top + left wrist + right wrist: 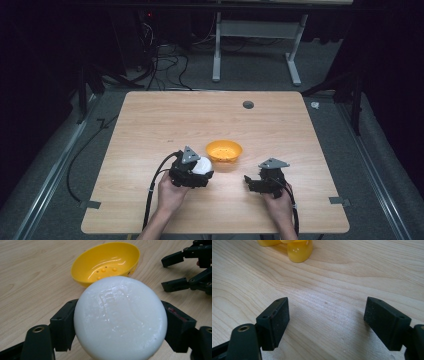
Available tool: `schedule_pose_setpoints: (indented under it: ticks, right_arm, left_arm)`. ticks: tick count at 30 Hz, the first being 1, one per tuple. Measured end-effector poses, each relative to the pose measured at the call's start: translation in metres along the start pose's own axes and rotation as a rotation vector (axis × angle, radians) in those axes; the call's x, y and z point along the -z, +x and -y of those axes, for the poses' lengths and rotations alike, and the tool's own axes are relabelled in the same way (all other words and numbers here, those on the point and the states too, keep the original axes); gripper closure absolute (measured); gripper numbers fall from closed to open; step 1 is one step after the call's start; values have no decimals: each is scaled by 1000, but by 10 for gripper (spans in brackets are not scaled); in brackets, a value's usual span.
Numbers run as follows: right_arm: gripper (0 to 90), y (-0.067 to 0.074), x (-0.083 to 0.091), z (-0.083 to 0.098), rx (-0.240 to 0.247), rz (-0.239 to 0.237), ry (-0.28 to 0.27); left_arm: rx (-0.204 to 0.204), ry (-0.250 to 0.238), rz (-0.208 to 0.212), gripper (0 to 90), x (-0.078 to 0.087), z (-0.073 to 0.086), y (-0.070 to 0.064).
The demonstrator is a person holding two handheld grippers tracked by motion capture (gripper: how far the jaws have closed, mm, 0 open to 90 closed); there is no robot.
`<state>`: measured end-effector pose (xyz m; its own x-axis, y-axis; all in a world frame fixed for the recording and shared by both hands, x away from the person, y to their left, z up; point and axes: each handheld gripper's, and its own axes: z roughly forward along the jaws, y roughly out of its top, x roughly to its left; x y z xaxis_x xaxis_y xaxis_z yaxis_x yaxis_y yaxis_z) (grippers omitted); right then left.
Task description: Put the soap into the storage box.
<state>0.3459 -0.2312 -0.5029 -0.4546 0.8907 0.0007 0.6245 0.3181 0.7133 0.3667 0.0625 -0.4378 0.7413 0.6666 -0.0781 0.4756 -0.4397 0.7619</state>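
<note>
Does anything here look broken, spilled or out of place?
Nothing stands out. The left gripper holds a white round object near the intact yellow bowl; the right gripper is open above the table.

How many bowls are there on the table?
2: a yellow bowl on the table near its middle, and a white bowl, upside down, clamped in the left gripper beside it.

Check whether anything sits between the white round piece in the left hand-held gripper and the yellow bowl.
Nothing visible does. The white round piece, held in the left hand-held gripper, sits right before the yellow bowl, with bare table between.
</note>
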Motion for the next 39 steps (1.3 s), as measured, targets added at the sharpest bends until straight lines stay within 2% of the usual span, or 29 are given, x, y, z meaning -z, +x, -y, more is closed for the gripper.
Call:
schedule_pose_setpoints:
  ticks: [11, 18, 21, 23, 27, 30, 32, 39]
  right_arm:
    - [214, 0, 0, 0, -1, -1, -1]
    - [213, 0, 0, 0, -1, -2, 0]
    - [213, 0, 0, 0, 0, -2, -1]
    - [213, 0, 0, 0, 0, -2, -1]
    - [213, 0, 0, 0, 0, -2, -1]
    - [213, 0, 0, 0, 0, -2, -1]
    - [213, 0, 0, 0, 0, -2, -1]
    - [213, 0, 0, 0, 1, -1, -1]
  left_arm:
    - [5, -7, 18, 247, -4, -16, 6]
    - [18, -5, 3, 247, -7, -25, 11]
    - [25, -11, 13, 247, -8, -29, 12]
    - [19, -8, 1, 247, -9, -31, 12]
    - [15, -1, 5, 247, -12, -36, 13]
    - [27, -6, 21, 247, -14, -39, 14]
    - [23, 1, 5, 247, -15, -40, 15]
    - [17, 5, -3, 247, -23, -50, 15]
